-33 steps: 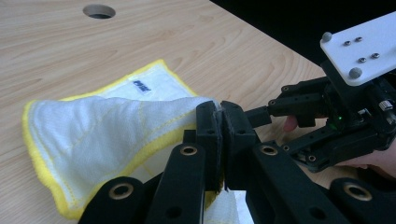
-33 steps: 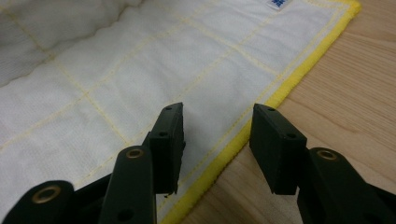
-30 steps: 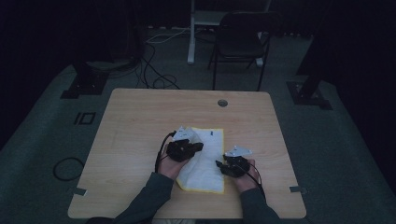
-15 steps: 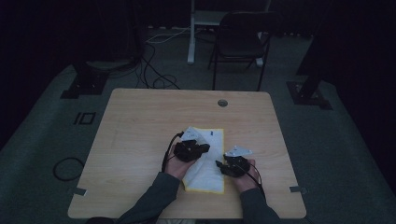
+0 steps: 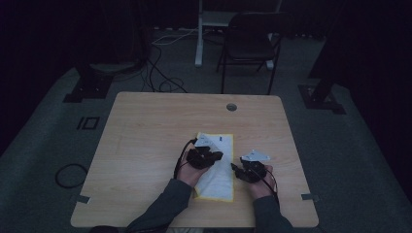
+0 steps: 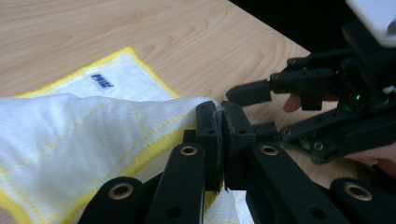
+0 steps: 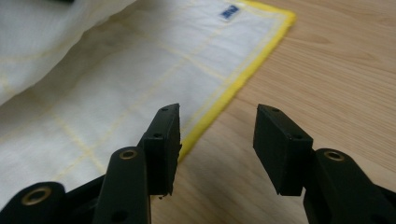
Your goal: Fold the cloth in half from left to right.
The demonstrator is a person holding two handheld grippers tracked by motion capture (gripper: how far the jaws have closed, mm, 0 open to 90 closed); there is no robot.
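1. Cloth [image 5: 216,167], white with a yellow hem and a small blue label, lay on the counter [image 5: 145,145] in the lower middle of the high view, stretched lengthwise away from us and partly doubled over itself.
2. We had the left gripper [image 6: 220,122] pinched tight on a raised corner of the cloth; in the left gripper view the hem ran straight into the closed jaws, near the centre of the frame.
3. We held the right gripper [image 7: 215,140] with its jaws standing well apart and nothing between them; they had just been opening. In the right gripper view the yellow hem passed just under the left-hand jaw, with bare wood beneath the gap.
4. We judged the folding to be under way: one layer was lifted and draped over the flat part at the upper left of the right gripper view, but the corner had not yet been laid down, and the label end at the top was uncovered.
5. Nothing else sat on the counter except a round grommet hole [image 5: 231,107] near its far edge.
6. Beyond it, at the top of the high view, stood a dark folding chair [image 5: 250,46] and loose floor cables [image 5: 160,73], all clear of our work.
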